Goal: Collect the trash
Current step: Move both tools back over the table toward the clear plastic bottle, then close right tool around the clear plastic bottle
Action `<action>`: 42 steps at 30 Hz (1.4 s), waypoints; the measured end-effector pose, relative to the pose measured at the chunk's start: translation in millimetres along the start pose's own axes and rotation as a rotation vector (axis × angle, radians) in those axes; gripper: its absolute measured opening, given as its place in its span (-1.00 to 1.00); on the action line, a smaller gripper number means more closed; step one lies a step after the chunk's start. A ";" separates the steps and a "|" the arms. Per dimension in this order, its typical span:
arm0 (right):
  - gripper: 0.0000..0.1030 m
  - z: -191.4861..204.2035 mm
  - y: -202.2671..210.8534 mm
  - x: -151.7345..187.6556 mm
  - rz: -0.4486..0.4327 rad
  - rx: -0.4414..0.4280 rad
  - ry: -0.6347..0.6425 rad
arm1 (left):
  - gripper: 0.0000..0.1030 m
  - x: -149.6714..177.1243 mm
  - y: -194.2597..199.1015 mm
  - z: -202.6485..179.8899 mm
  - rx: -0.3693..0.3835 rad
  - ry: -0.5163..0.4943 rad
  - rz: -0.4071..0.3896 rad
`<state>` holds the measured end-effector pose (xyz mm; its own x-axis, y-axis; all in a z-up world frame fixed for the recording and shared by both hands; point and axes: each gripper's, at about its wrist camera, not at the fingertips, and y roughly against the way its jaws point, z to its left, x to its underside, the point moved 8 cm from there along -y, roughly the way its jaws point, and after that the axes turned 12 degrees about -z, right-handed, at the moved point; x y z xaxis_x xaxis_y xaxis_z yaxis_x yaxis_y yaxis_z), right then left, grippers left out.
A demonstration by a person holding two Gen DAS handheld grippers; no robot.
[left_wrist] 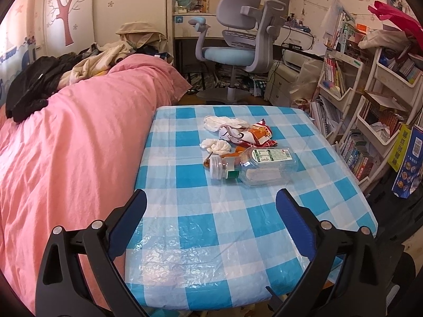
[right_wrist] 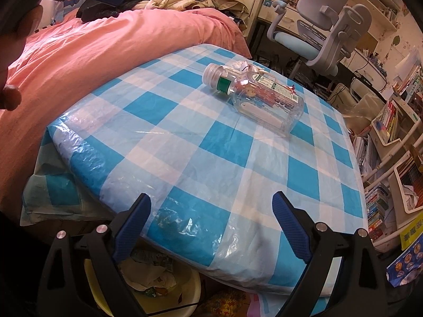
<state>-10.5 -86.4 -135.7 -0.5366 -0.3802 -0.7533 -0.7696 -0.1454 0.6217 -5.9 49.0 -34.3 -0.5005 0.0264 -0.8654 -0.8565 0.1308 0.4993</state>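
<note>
Here, the trash lies in one loose cluster toward the far middle of the table (left_wrist: 238,237), on a blue-and-white checked plastic cover. Nearest the cameras is a clear plastic bottle (left_wrist: 253,166) on its side, capped, with a green neck band and a printed label; its cap points toward the bed (left_wrist: 74,137). Behind it, touching or nearly touching, lies an orange-and-white crumpled wrapper (left_wrist: 251,133). Two white tissue wads flank the wrapper: one (left_wrist: 215,145) just beside the bottle's neck, the other (left_wrist: 222,122) farther back. In the right wrist view the bottle (right_wrist: 256,97) hides most of the rest.

The left gripper (left_wrist: 210,200) hangs above the near part of the table, jaws spread wide, nothing between them, well short of the bottle. The right gripper (right_wrist: 211,206) is likewise spread wide and empty, over the table's near corner. Below that corner, between its fingers, stands a yellow bin (right_wrist: 169,290) holding paper and wrappers.

The pink-covered bed adjoins the table's left side. Beyond the table stands a grey-and-blue chair (left_wrist: 238,39); bookshelves (left_wrist: 370,105) fill the right.
</note>
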 end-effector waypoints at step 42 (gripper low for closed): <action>0.74 -50.5 -95.7 -99.8 -0.152 -0.283 0.394 | 0.82 9.5 -87.7 45.4 -0.042 0.088 0.111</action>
<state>134.2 -80.7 -109.2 -0.2126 -0.6436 -0.7352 -0.6756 -0.4468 0.5864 70.2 82.8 -88.3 -0.5997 -0.0487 -0.7988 -0.7991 0.0900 0.5944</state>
